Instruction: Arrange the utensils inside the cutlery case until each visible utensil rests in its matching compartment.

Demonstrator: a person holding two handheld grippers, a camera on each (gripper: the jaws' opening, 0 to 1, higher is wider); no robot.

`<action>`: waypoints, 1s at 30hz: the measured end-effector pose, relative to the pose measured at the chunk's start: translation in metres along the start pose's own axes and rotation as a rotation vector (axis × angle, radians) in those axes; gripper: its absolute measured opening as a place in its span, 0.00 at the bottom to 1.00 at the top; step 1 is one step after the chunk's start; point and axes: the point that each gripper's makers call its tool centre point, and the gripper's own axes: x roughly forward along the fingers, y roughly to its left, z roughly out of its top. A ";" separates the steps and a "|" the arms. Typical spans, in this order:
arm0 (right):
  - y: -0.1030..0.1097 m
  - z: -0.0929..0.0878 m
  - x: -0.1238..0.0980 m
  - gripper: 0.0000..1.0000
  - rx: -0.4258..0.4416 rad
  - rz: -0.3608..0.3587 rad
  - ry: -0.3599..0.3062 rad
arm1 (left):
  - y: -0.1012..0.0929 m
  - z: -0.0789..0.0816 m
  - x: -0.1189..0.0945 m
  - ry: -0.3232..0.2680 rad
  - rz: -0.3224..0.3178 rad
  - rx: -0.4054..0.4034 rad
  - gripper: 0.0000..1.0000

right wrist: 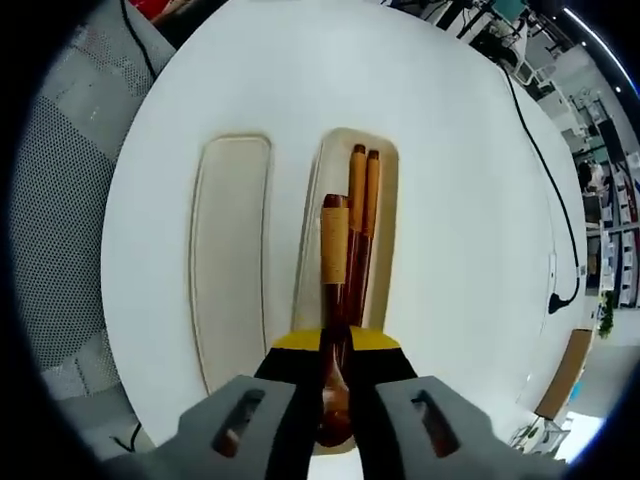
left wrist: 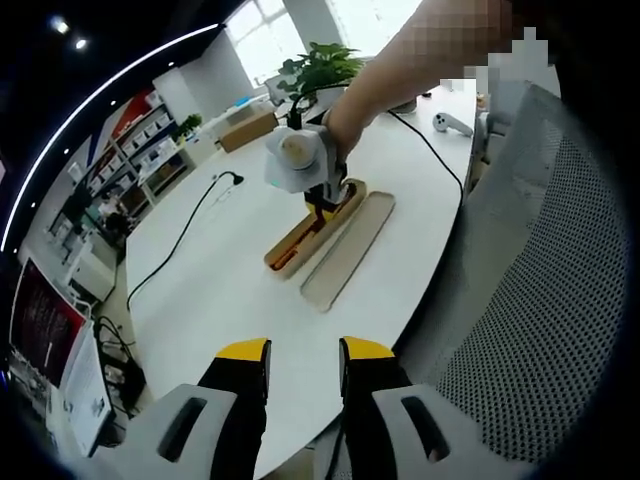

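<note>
The right gripper stands directly over the near end of the cutlery case, jaws narrowed around the wooden spoon, whose long axis runs along the case beside the chopsticks. The left gripper, part-open and holding nothing, hangs well away from the case.

Open beige cutlery case lies flat on the counter, its lid just beside it. Inside the case: two brown chopsticks side by side and a brown wooden spoon, lengthwise.
</note>
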 end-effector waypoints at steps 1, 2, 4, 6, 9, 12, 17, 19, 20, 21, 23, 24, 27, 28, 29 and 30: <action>-0.001 0.001 0.000 0.06 0.005 -0.004 -0.003 | 0.000 0.000 0.000 -0.001 0.000 -0.001 0.27; -0.001 0.001 -0.001 0.06 0.009 -0.002 -0.006 | 0.000 0.000 0.000 -0.002 0.001 -0.002 0.27; -0.001 0.002 -0.002 0.08 0.018 -0.005 -0.012 | 0.000 0.000 0.000 0.000 0.001 -0.001 0.27; -0.002 0.002 -0.005 0.10 0.024 -0.008 -0.019 | 0.000 0.000 0.000 0.001 0.001 -0.001 0.27; -0.006 0.000 -0.010 0.15 0.023 -0.031 -0.030 | 0.000 0.000 0.000 0.000 -0.001 0.001 0.27; -0.011 -0.001 -0.016 0.20 0.042 -0.048 -0.047 | 0.000 0.000 0.000 0.000 -0.002 0.002 0.27; -0.014 -0.006 -0.023 0.25 0.081 -0.049 -0.071 | -0.001 0.001 0.000 0.000 -0.004 0.003 0.27; -0.015 -0.008 -0.024 0.28 0.093 -0.055 -0.077 | -0.001 0.000 0.000 0.001 -0.004 0.005 0.27; -0.015 -0.009 -0.026 0.28 0.098 -0.056 -0.078 | -0.001 0.001 0.000 0.001 -0.004 0.005 0.27; -0.015 -0.010 -0.027 0.29 0.104 -0.054 -0.082 | -0.001 0.000 0.000 0.001 -0.004 0.004 0.27; -0.012 -0.010 -0.028 0.31 0.124 -0.039 -0.095 | -0.001 0.000 0.000 0.003 -0.005 0.006 0.27; -0.013 -0.011 -0.029 0.32 0.147 -0.040 -0.106 | -0.002 0.000 0.000 0.004 -0.007 0.008 0.27; -0.011 -0.014 -0.032 0.35 0.182 -0.033 -0.125 | -0.002 0.000 0.000 0.007 -0.009 0.011 0.27; -0.011 -0.016 -0.032 0.37 0.185 -0.033 -0.127 | -0.002 0.000 0.000 0.008 -0.009 0.012 0.27; -0.009 -0.018 -0.033 0.38 0.190 -0.030 -0.129 | -0.002 0.000 0.000 0.008 -0.010 0.012 0.27; -0.008 -0.020 -0.034 0.40 0.198 -0.028 -0.132 | -0.003 -0.001 0.000 0.010 -0.010 0.013 0.28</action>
